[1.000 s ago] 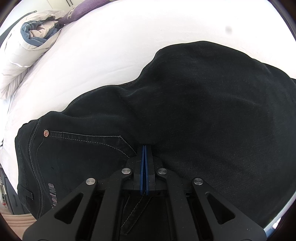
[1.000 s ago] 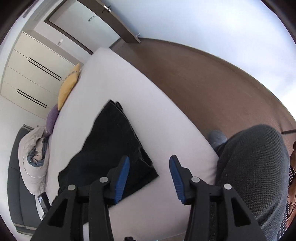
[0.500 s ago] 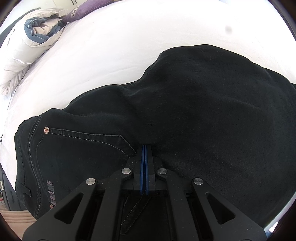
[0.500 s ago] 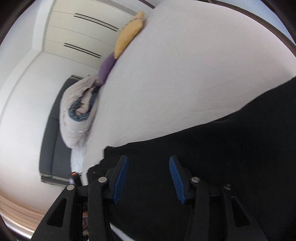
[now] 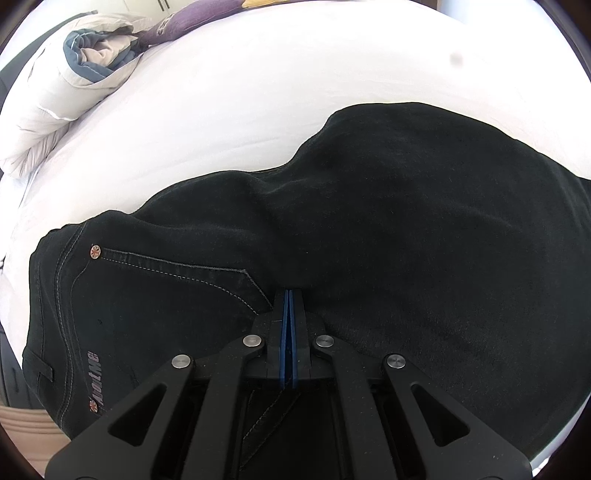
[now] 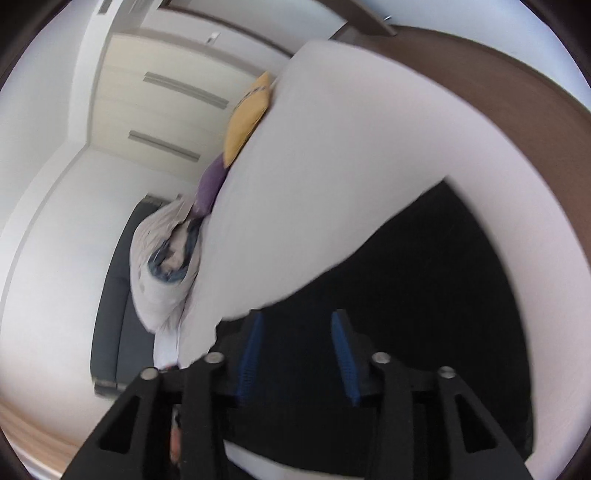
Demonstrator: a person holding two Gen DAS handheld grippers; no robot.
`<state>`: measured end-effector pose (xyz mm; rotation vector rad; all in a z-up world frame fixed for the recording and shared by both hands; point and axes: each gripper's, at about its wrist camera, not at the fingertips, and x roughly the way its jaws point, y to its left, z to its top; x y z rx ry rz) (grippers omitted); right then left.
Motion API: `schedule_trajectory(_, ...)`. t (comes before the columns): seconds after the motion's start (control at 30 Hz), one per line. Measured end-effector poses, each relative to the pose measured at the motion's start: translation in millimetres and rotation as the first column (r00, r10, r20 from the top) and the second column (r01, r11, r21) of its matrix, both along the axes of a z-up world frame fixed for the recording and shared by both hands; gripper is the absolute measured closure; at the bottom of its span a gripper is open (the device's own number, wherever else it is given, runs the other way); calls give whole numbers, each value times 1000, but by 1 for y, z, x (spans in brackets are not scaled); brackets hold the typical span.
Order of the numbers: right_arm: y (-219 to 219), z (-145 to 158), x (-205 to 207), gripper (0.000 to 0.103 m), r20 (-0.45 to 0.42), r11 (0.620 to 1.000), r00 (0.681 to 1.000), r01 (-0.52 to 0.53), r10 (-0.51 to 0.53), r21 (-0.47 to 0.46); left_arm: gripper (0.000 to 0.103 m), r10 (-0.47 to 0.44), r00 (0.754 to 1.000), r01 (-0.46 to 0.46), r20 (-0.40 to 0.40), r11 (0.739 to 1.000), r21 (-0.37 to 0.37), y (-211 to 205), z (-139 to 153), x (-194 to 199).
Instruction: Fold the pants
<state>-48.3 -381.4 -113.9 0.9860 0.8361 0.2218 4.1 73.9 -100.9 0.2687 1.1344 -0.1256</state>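
Observation:
Black pants [image 5: 388, 229] lie on the white bed [image 5: 258, 92], partly folded, with a stitched pocket and copper rivet at the left. My left gripper [image 5: 288, 293] is shut, its blue pads pressed together on a fold of the pants near the pocket. In the right wrist view the pants [image 6: 424, 277] fill the lower right. My right gripper [image 6: 297, 321] is open, its blue pads apart just above the dark cloth, holding nothing.
A rolled white and blue duvet [image 5: 74, 74] and a purple pillow [image 5: 192, 18] lie at the bed's far left; the duvet [image 6: 166, 266], purple pillow [image 6: 210, 184] and a yellow pillow [image 6: 247, 118] show in the right view. Brown floor [image 6: 498, 74] lies beyond the bed.
My right gripper has swung from looking over the bed and floor down close over the pants, still open. My left gripper stays shut on the fold; its view has barely shifted.

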Motion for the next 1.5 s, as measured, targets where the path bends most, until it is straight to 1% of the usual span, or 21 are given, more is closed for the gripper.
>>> schedule_trajectory(0.07, 26, -13, -15, 40, -23, 997, 997, -72, 72, -18, 103, -1, 1000, 1, -1, 1000, 4, -3, 0, 0)
schedule_trajectory(0.1, 34, -33, -23, 44, -106, 996, 992, -79, 74, -46, 103, -4, 1000, 4, 0, 1000, 7, -3, 0, -1)
schedule_trajectory(0.13, 34, -51, -30, 59, -175, 997, 983, -68, 59, -47, 103, -4, 1000, 4, 1, 1000, 7, -5, 1, 1)
schedule_trajectory(0.17, 28, -62, -40, 99, -199, 998, 980, -38, 29, -40, 103, -3, 1000, 3, 2, 1000, 5, -6, 2, 1)
schedule_trajectory(0.27, -1, -76, -73, 103, -255, 997, 967, 46, -30, 55, 103, 6, 1000, -6, 7, 1000, -15, -4, 3, -2)
schedule_trajectory(0.4, -15, -47, -95, 103, -308, 991, 948, 38, -77, -129, 103, 11, 1000, -11, 11, 999, -31, 1, 6, -4)
schedule_trajectory(0.47, -12, -31, -98, 94, -333, 979, 936, 44, -110, -201, 103, 15, 1000, -15, 8, 999, -31, 10, 9, -2)
schedule_trajectory(0.53, -2, -11, -86, 93, -259, 983, 963, 29, -76, -180, 102, 30, 1000, -30, -4, 999, -39, 11, 20, -1)
schedule_trajectory(0.57, 5, -3, -78, 87, -221, 988, 974, 13, -47, -154, 102, 24, 1000, -24, 7, 996, -91, 10, 32, -2)
schedule_trajectory(0.67, 41, 7, -34, 41, -133, 988, 988, -92, 75, -126, 101, -28, 997, 39, 72, 986, -160, -9, 68, 2)
schedule_trajectory(0.73, 60, 1, -10, 41, -113, 979, 983, -156, 141, -128, 101, -74, 995, 85, 67, 977, -194, -23, 75, 16)
schedule_trajectory(0.83, 73, -30, 18, 41, -161, 978, 970, -196, 182, -74, 101, -148, 988, 134, -36, 959, -250, -45, 51, 47)
schedule_trajectory(0.87, 73, -44, 20, 43, -213, 979, 962, -188, 169, -74, 101, -173, 982, 148, -80, 956, -254, -52, 36, 57)
schedule_trajectory(0.9, 71, -55, 18, 56, -236, 981, 959, -177, 154, -75, 101, -183, 976, 151, -116, 958, -243, -58, 22, 66)
schedule_trajectory(1.03, 52, -64, -7, 98, -248, 989, 962, -135, 116, -62, 101, -124, 988, 95, -91, 959, -268, -50, 15, 102)
schedule_trajectory(1.13, 25, -61, -39, 103, -272, 996, 960, -78, 62, -48, 101, 9, 997, -22, -71, 982, -185, -27, 16, 127)
schedule_trajectory(1.17, 24, -56, -44, 102, -281, 995, 959, -69, 47, -72, 101, 38, 998, -48, -59, 984, -172, -20, 20, 128)
schedule_trajectory(1.23, 25, -37, -56, 82, -269, 993, 963, -67, 38, -102, 101, 57, 998, -58, -13, 985, -164, -10, 34, 117)
schedule_trajectory(1.3, 33, -22, -53, 50, -201, 992, 976, -101, 83, -80, 101, 20, 1000, -19, 1, 979, -201, -8, 44, 97)
schedule_trajectory(1.4, 70, -11, -34, 44, -122, 979, 973, -202, 196, -39, 101, -110, 994, 103, -22, 974, -200, -22, 41, 40)
schedule_trajectory(1.5, 105, -33, -19, 42, -154, 957, 946, -290, 285, -10, 101, -183, 982, 173, -51, 971, -163, -30, 18, -5)
